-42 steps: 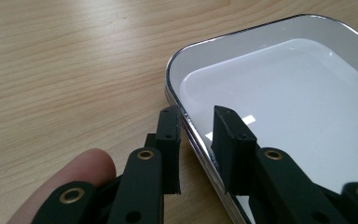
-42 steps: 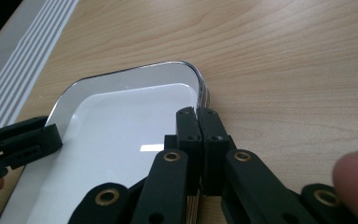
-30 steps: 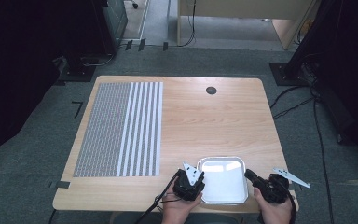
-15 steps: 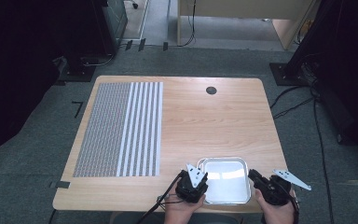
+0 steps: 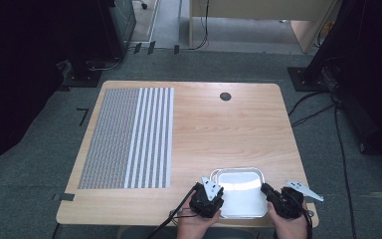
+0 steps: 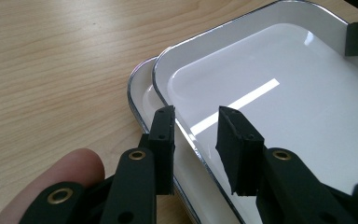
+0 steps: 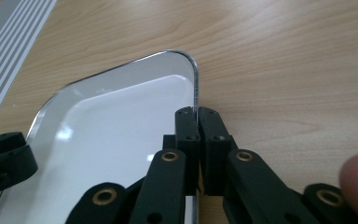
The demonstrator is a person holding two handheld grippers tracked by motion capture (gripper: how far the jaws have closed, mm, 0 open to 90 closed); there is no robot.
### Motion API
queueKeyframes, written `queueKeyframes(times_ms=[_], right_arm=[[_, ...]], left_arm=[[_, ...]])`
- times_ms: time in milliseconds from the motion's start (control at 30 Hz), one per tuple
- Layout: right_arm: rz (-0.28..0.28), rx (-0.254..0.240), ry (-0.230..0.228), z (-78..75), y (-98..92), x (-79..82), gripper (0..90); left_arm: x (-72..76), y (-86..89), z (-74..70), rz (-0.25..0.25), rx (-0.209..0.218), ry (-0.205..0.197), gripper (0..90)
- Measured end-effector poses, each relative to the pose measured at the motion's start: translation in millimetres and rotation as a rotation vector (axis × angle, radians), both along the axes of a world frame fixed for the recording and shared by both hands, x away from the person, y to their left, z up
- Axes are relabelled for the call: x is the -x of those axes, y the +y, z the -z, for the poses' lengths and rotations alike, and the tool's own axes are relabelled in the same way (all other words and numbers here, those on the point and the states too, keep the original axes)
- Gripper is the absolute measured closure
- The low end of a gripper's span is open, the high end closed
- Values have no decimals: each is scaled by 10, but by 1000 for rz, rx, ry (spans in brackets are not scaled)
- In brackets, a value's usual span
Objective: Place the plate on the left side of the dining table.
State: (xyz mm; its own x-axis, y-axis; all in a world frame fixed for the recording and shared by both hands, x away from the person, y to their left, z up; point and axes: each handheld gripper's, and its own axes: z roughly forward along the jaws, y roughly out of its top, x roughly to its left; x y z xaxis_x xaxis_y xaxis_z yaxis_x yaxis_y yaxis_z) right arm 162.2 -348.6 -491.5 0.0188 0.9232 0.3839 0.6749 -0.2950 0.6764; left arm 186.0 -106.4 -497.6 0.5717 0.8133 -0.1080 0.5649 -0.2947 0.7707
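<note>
Your right tool [image 7: 196, 122] is clamped on the upper white tray's [image 5: 238, 191] rim; your left tool [image 6: 193, 135] straddles its opposite rim, jaws apart. Both stacked trays sit at the surface's [image 5: 219, 134] near edge.

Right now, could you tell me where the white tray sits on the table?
In the high view, the white tray sits at the table's near right edge, between the left gripper and the right gripper.

Glossy white tray [image 6: 279, 107], matt wood-grain table [image 5: 219, 134]
</note>
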Motion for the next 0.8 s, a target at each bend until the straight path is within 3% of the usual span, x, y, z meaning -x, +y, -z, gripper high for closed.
queueKeyframes(times_ms=[33,100,400,600,700,800], right_arm=[[18,-41,7,28,-40,-6,896],[25,-60,7,39,-53,-1,897],[66,-72,-2,45,-38,29,897],[80,-87,-14,1,-20,33,896],[84,-122,-4,-38,-4,18,893],[83,-112,-8,-73,36,6,894]], left_arm=[[1,4,-4,-1,7,3,665],[-2,9,-12,-3,14,7,654],[-2,-10,-13,-1,39,27,687],[-14,19,-64,-5,50,17,692],[-27,56,-110,-13,59,3,692],[-42,81,-139,-13,53,-8,692]])
